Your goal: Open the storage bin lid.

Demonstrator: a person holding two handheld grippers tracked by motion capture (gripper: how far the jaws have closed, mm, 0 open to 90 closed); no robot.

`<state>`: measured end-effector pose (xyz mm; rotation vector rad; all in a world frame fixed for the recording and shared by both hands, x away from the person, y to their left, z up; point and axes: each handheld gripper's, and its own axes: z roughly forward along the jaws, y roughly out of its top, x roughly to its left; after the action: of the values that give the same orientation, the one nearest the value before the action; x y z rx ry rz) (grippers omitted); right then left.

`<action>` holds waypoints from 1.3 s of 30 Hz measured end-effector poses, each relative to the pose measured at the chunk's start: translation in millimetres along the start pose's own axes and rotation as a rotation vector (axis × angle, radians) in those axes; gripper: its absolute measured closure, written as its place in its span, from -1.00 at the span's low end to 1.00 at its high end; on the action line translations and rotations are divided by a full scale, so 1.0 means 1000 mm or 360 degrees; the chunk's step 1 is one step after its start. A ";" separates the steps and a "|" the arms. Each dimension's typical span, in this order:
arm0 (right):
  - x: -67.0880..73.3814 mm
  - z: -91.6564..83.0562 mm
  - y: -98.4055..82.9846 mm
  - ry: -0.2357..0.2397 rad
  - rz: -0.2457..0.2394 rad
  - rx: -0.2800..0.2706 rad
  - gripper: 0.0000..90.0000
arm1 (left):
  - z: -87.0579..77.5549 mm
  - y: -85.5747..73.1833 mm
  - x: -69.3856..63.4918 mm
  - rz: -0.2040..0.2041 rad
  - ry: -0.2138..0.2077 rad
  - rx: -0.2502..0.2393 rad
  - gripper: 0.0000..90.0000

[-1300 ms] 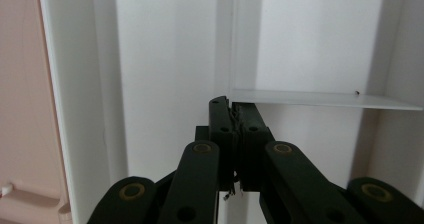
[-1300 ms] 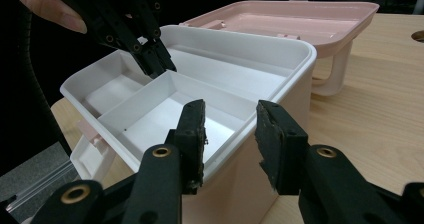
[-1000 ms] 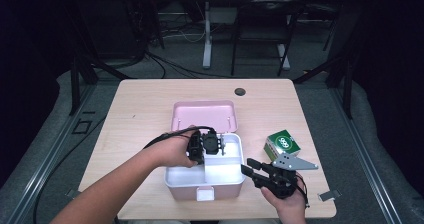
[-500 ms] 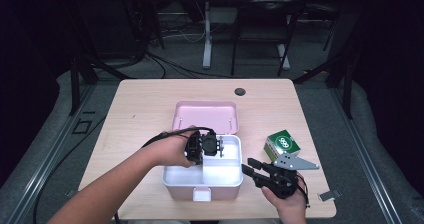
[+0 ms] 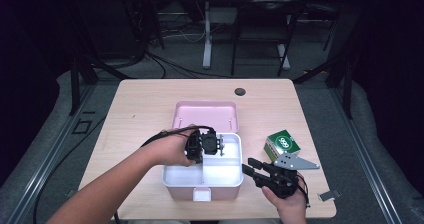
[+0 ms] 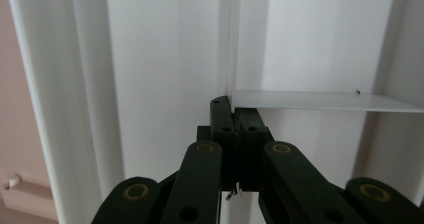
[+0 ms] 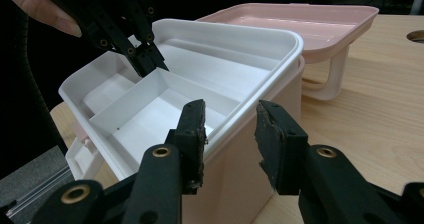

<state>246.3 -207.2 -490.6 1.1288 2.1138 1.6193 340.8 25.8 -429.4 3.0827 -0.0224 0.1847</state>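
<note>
A pale wooden worktop (image 5: 150, 109) carries a pink plastic box (image 5: 202, 186), its pink lid (image 5: 206, 115) thrown back behind. Inside the box sits a white plastic divided tray (image 5: 220, 171), tilted in the right gripper view. The left claw (image 5: 218, 146) is clamped on the tray's thin white divider wall (image 7: 131, 96). The right claw (image 7: 230, 134) has its jaws apart astride the tray's near rim, not pressing. A small green carton (image 5: 283, 144) lies just beside it.
</note>
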 end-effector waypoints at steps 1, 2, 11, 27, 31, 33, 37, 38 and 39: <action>0.000 0.000 0.000 0.0000 0.0002 -0.0003 0.42 | -0.001 0.000 0.000 0.0006 0.0010 -0.0001 0.99; 0.000 -0.001 0.001 0.0000 -0.0002 -0.0005 0.42 | -0.003 0.000 0.000 0.0005 0.0015 -0.0002 0.99; -0.003 -0.007 0.004 -0.0018 0.0005 -0.0039 0.42 | -0.017 -0.005 -0.001 -0.0029 0.0048 -0.0049 0.99; -0.006 -0.009 0.004 -0.0033 0.0017 -0.0046 0.42 | -0.039 -0.042 0.008 -0.0194 0.0064 -0.0105 0.99; -0.005 -0.009 0.003 -0.0030 0.0022 -0.0039 0.42 | -0.043 -0.059 0.011 -0.0249 0.0078 -0.0097 0.99; -0.005 -0.008 0.003 -0.0027 0.0023 -0.0041 0.42 | -0.043 -0.069 0.012 -0.0298 0.0082 -0.0111 0.99; -0.005 -0.007 0.003 -0.0034 0.0016 -0.0036 0.42 | -0.046 -0.088 0.015 -0.0387 0.0084 -0.0112 0.99; -0.005 -0.007 0.002 -0.0036 0.0017 -0.0035 0.42 | -0.046 -0.093 0.016 -0.0408 0.0091 -0.0108 0.99; -0.006 -0.007 0.002 -0.0035 0.0017 -0.0034 0.42 | -0.047 -0.098 0.017 -0.0431 0.0095 -0.0105 0.99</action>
<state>246.9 -215.8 -487.3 1.1483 2.0754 1.6225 353.7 125.7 -385.7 2.9715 0.3811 0.2564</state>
